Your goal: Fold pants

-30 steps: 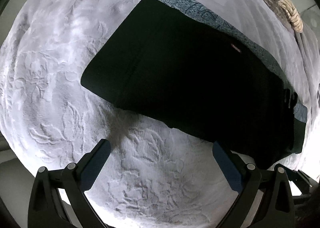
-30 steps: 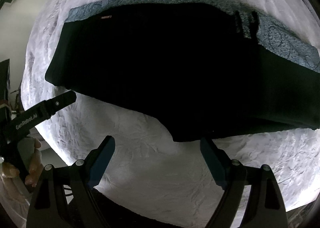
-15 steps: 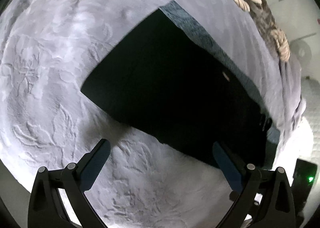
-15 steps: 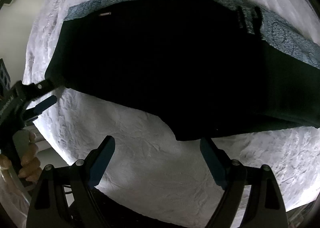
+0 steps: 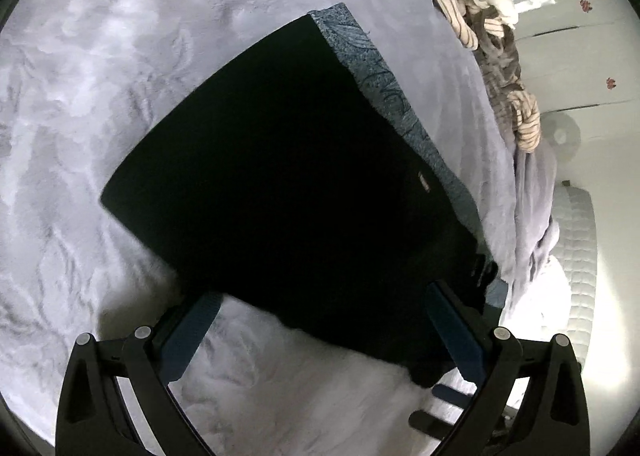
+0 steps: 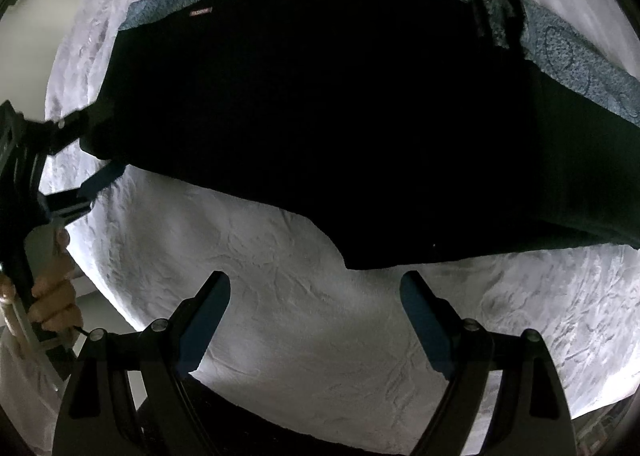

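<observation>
The black pants (image 5: 288,184) lie folded flat on the white embossed bedspread (image 5: 100,76), with a teal patterned lining strip (image 5: 384,84) along the far edge. My left gripper (image 5: 320,320) is open, its blue-padded fingers straddling the near edge of the pants. In the right wrist view the pants (image 6: 340,116) fill the upper half. My right gripper (image 6: 316,304) is open and empty, just short of the near hem. The left gripper (image 6: 86,158) shows at the pants' left corner, one finger over the cloth and one below.
A heap of striped and white laundry (image 5: 492,40) lies at the bed's far right. A lilac blanket (image 5: 532,192) hangs off the right edge, beside a white quilted surface (image 5: 576,264). The right gripper's fingers (image 5: 448,396) show at the lower right.
My left gripper has moved forward and to the right onto the pants' near corner. My right gripper has crept closer to the hem. Both stay open.
</observation>
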